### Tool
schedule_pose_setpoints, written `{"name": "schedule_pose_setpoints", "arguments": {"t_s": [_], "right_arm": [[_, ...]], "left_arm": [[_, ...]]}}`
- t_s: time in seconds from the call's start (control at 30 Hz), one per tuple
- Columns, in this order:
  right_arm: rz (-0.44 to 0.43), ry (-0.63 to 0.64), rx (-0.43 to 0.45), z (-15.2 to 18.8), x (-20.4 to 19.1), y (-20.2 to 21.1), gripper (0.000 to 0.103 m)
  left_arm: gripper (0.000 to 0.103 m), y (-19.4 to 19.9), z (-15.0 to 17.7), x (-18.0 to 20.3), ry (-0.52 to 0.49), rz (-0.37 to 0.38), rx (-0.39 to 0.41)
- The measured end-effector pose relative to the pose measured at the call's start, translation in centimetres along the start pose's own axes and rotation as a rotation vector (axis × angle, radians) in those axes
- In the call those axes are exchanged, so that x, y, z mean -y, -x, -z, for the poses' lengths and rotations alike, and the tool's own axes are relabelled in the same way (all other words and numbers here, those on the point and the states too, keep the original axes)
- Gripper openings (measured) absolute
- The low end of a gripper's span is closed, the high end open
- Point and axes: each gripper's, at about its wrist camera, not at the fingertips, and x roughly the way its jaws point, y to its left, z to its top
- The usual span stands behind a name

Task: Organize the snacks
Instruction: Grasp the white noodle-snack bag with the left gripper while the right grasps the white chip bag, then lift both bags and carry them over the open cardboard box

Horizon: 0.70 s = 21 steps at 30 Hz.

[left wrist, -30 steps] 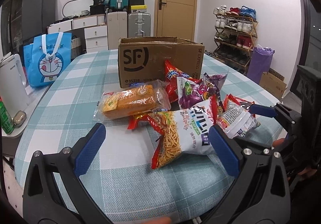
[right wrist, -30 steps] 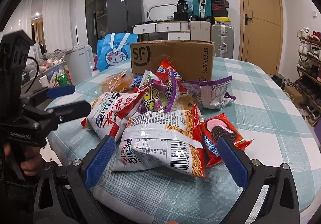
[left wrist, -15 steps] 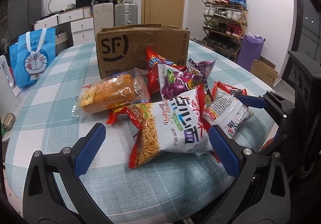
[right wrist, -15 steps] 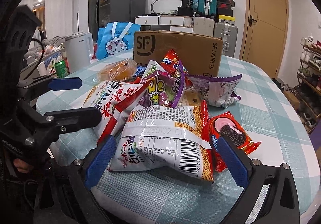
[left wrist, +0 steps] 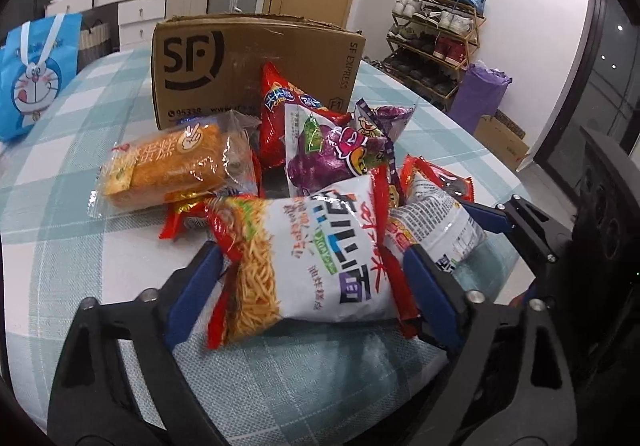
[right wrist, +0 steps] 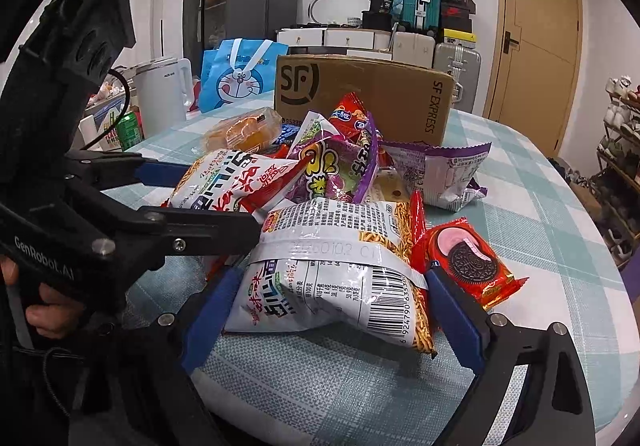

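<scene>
A pile of snack packets lies on a desk (left wrist: pixel 60 230) covered in a pale teal and white checked cloth. At the near edge of the pile are two white and red noodle snack bags. The left hand-held gripper (left wrist: pixel 310 266) has its blue fingers on either side of one bag, the front noodle bag (left wrist: pixel 316 250), touching both of its ends. The right hand-held gripper (right wrist: pixel 332 298) grips the second noodle bag (right wrist: pixel 336 274), shown back side up with a barcode, its blue fingers pressing in on both sides.

Beside that second bag on the right lies a red cookie packet (right wrist: pixel 468 262) with a dark sandwich cookie pictured on it. Behind the two bags sit a purple sweet potato snack bag (left wrist: pixel 336 150), a red chip bag (left wrist: pixel 280 114) standing upright, and a purple and white packet (right wrist: pixel 448 174). To the left lies an orange cake in clear wrap (left wrist: pixel 172 166).

Behind the pile stands a brown cardboard box (left wrist: pixel 256 62) printed with "SF Express". Further left is a blue cartoon-cat tote bag (right wrist: pixel 240 74), a white kettle (right wrist: pixel 164 90) and a green can (right wrist: pixel 130 130).
</scene>
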Motion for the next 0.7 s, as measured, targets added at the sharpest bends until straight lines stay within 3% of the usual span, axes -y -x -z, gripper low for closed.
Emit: {"name": "schedule_pose_setpoints", "arguments": {"t_s": [0.1, 0.17, 0.27, 0.53, 0.7], "right_arm": [[0.000, -0.002, -0.001, 0.0, 0.0, 0.0, 0.095], [0.000, -0.003, 0.000, 0.0, 0.0, 0.0, 0.095], [-0.001, -0.004, -0.001, 0.0, 0.0, 0.0, 0.095], [-0.009, -0.020, 0.008, 0.1, 0.2, 0.2, 0.095], [-0.017, -0.023, 0.010, 0.1, 0.2, 0.4, 0.081]], "left_arm": [[0.075, 0.0, 0.0, -0.4, 0.014, 0.007, 0.002], [0.061, 0.1, 0.0, -0.5, 0.016, 0.008, -0.002], [0.056, 0.0, 0.1, -0.7, 0.022, 0.015, -0.007], [0.055, 1.7, 0.6, -0.5, 0.007, 0.012, 0.028], [0.055, 2.9, 0.7, -0.1, -0.011, 0.003, 0.063]]}}
